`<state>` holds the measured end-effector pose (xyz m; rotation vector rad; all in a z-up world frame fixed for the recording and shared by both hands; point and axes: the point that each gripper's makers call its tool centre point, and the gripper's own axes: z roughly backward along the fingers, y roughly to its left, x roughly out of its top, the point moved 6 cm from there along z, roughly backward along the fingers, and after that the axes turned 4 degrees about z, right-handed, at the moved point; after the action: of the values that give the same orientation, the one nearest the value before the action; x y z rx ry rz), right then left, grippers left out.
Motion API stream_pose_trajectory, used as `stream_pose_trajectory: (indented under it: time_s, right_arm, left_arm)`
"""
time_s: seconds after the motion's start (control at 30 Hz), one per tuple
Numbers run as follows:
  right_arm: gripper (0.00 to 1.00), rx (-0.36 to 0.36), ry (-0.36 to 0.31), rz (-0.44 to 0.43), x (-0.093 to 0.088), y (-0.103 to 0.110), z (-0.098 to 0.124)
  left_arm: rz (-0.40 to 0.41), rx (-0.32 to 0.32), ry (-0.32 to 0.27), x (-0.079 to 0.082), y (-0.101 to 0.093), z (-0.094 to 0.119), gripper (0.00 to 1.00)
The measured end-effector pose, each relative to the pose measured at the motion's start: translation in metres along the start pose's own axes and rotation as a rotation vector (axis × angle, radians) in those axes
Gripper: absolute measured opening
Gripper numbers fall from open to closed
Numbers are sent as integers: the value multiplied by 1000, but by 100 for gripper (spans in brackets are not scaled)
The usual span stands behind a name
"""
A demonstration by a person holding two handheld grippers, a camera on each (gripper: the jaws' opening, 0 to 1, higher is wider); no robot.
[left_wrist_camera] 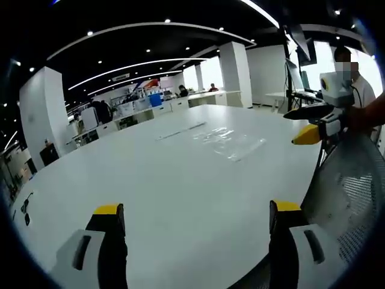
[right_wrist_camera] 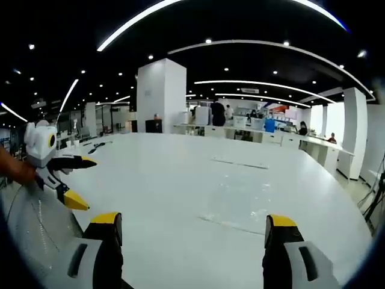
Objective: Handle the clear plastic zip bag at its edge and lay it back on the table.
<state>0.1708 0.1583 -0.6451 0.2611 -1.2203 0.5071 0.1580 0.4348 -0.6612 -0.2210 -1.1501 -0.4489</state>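
Note:
The clear plastic zip bag [left_wrist_camera: 231, 141] lies flat on the white table [left_wrist_camera: 150, 180], well ahead of my left gripper [left_wrist_camera: 195, 212], whose jaws stand wide open with nothing between them. In the right gripper view the bag [right_wrist_camera: 243, 198] lies just ahead and slightly right of my right gripper [right_wrist_camera: 191, 221], which is also open and holds nothing. The right gripper [left_wrist_camera: 293, 126] enters the left gripper view from the right, held above the table edge beside the bag. The left gripper [right_wrist_camera: 88, 183] comes in at the left of the right gripper view, its yellow-tipped jaws spread.
A thin pale strip [left_wrist_camera: 180, 130] lies on the table beyond the bag. A grey mesh chair back [left_wrist_camera: 349, 192] stands at the table's near edge. A person [left_wrist_camera: 358, 84] holds the grippers. Desks, white pillars and other people fill the office behind.

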Motion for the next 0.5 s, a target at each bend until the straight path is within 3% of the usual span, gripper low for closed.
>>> stream_pose_trajectory:
  time_s: [0.5]
  right_arm:
    - [99, -2, -4, -2, 0, 0, 0]
  left_arm:
    - [-1, -1, 1, 0, -1, 0, 99]
